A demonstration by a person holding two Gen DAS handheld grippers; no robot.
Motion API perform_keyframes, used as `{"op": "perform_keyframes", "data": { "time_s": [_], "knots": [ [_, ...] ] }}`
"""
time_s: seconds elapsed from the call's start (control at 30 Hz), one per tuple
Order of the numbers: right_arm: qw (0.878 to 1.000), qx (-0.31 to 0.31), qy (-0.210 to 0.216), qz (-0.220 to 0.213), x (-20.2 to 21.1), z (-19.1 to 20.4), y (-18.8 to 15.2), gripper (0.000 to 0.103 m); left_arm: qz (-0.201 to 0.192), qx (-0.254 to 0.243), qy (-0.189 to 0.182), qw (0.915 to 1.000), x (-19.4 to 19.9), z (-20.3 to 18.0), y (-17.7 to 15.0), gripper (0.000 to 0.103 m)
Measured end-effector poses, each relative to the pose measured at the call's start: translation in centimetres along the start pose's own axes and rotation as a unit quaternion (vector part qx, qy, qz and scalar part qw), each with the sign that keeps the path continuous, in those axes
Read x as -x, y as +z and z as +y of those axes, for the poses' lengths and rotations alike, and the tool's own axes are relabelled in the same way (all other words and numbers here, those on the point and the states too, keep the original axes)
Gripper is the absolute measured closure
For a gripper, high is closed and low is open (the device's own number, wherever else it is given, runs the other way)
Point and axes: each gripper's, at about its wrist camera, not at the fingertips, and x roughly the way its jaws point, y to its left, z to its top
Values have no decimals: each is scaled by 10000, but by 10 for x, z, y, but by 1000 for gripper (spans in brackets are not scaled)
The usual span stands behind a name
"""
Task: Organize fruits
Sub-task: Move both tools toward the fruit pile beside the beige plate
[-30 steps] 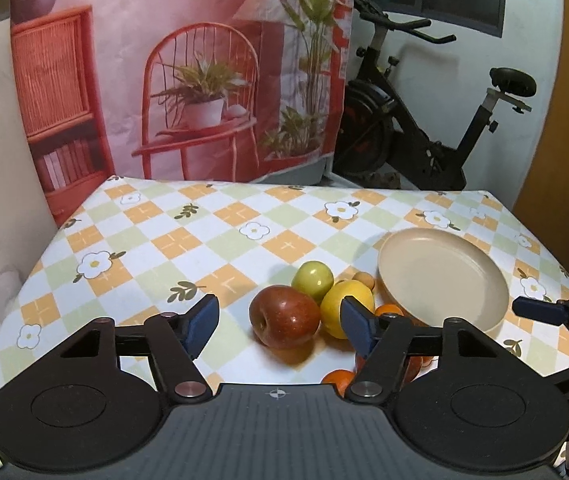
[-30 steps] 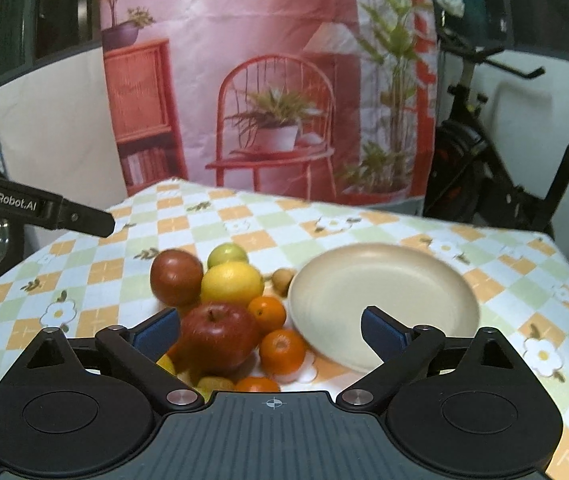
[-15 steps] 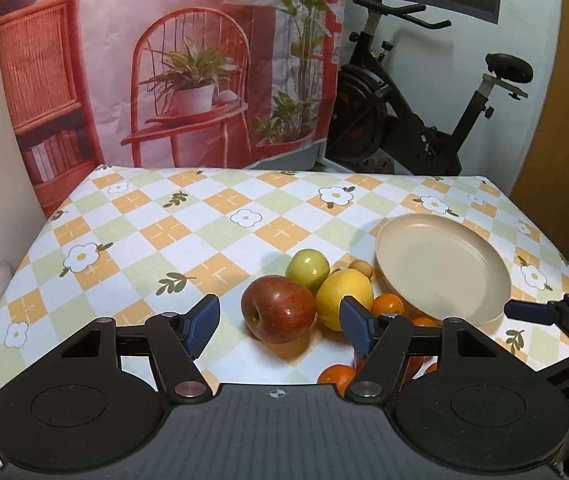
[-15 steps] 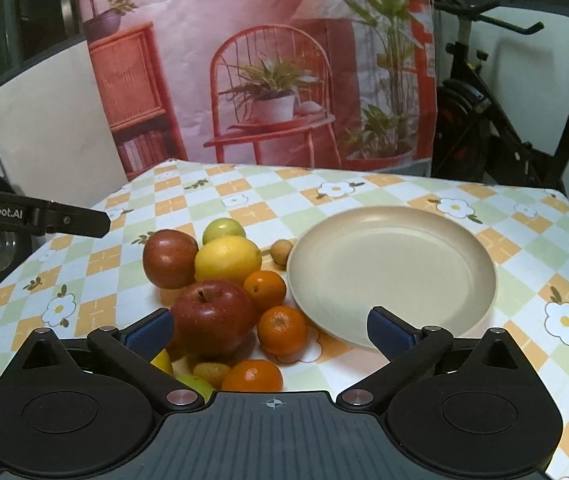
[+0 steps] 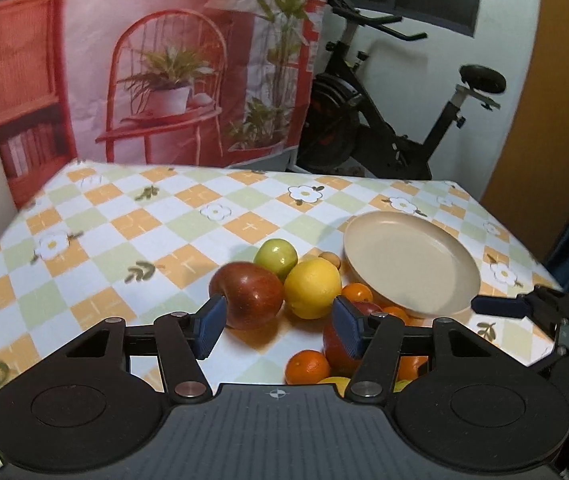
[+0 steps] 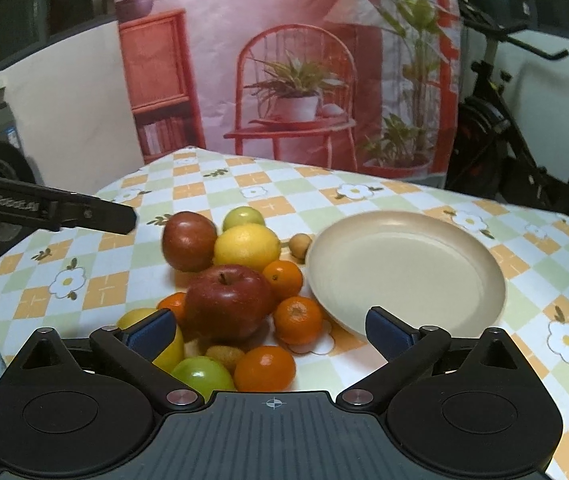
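The left tool (image 5: 278,326), its jaws closing on nothing yet, should centre on the dark apple (image 5: 248,294) beside the empty plate (image 5: 408,264), while the right tool (image 6: 270,330) gaped wide.

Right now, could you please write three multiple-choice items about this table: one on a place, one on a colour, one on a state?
1. Where does the plate lie from the fruit pile, seen by the right wrist camera?
A. to the right
B. to the left
C. under it

2. What colour is the fruit beside the far red apple and touching it?
A. purple
B. yellow
C. white

3. What does the plate hold?
A. nothing
B. two oranges
C. an apple

Key: 1 A, the pile is left of it; 2 B, the lemon is yellow; 3 A, its inside is bare.
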Motion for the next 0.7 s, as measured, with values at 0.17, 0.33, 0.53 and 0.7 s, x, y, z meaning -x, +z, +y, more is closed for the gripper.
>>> {"op": "perform_keyframes", "data": {
  "time_s": [0.17,0.33,0.53,0.7],
  "knots": [
    [9996,184,167,109,-2,10,-2,11,7,153,-12,9999,-1,-1,-7,42],
    [9993,183,297,128,-1,16,-2,14,81,4,72,9999,-2,-1,-10,42],
    [9987,191,457,143,3,23,-3,20,242,99,112,9996,3,5,-14,42],
    [9974,297,623,186,5,34,-3,24,286,500,-23,9983,8,23,-13,41]
  ]
}}
